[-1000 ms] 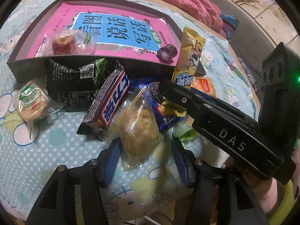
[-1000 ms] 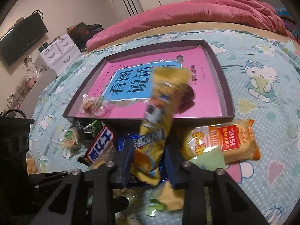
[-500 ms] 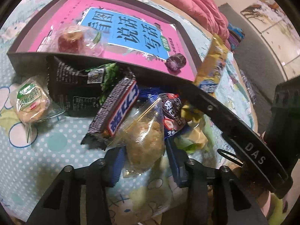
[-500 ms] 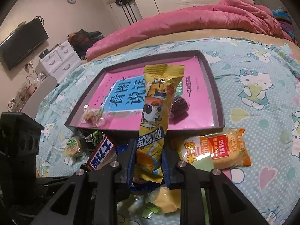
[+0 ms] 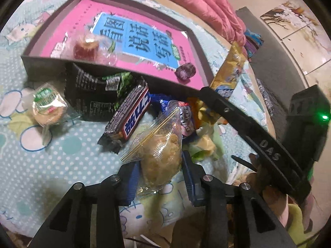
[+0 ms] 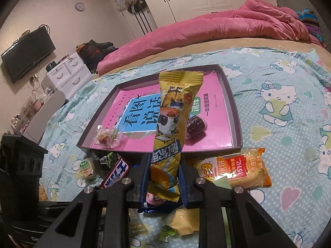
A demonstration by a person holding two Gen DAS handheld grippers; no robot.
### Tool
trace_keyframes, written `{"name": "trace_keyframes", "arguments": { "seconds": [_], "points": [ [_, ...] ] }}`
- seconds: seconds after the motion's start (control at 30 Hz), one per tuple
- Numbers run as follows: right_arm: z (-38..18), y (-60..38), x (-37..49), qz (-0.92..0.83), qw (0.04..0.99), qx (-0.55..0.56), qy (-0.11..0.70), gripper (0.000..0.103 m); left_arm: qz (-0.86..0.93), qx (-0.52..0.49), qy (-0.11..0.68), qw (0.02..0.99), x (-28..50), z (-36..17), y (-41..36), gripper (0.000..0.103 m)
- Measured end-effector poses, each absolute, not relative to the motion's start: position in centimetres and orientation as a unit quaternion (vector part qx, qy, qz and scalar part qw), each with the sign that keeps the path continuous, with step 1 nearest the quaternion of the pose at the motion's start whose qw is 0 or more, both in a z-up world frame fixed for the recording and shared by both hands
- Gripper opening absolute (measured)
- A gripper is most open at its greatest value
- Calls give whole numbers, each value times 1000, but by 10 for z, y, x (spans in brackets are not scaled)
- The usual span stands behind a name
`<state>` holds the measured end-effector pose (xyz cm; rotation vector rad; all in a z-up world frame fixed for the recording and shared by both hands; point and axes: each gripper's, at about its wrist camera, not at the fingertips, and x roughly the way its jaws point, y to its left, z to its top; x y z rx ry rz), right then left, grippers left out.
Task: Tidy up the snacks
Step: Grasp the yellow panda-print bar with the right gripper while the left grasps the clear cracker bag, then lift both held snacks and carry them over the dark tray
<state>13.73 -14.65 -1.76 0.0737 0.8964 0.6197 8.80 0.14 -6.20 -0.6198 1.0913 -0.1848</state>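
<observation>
Yellow snack stick (image 6: 172, 128) pinched low in my right gripper (image 6: 164, 177), top leaning toward tray (image 6: 232, 95) at 12 o'clock. Left gripper (image 5: 160, 170) fingers clamp clear pastry bag (image 5: 159, 150). Risk: slick wrappers slip, stick pivots, misses tray. Pile beneath right fingers hidden; blue packet unreadable.

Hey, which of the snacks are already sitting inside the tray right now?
Two: the clear-wrapped red sweet and the dark purple-wrapped candy, both lying inside the tray; every other snack remains outside.
</observation>
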Motion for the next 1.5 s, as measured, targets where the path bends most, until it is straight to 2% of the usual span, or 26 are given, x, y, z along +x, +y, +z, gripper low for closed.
{"name": "trace_keyframes", "arguments": {
  "seconds": [0.57,1.5],
  "points": [
    [-11,-149,137,301,855,44,419,25,-61,-264,466,842,78,-21,20,40],
    [3,-159,144,294,865,65,402,25,-38,-269,447,852,113,-6,31,40]
  ]
}}
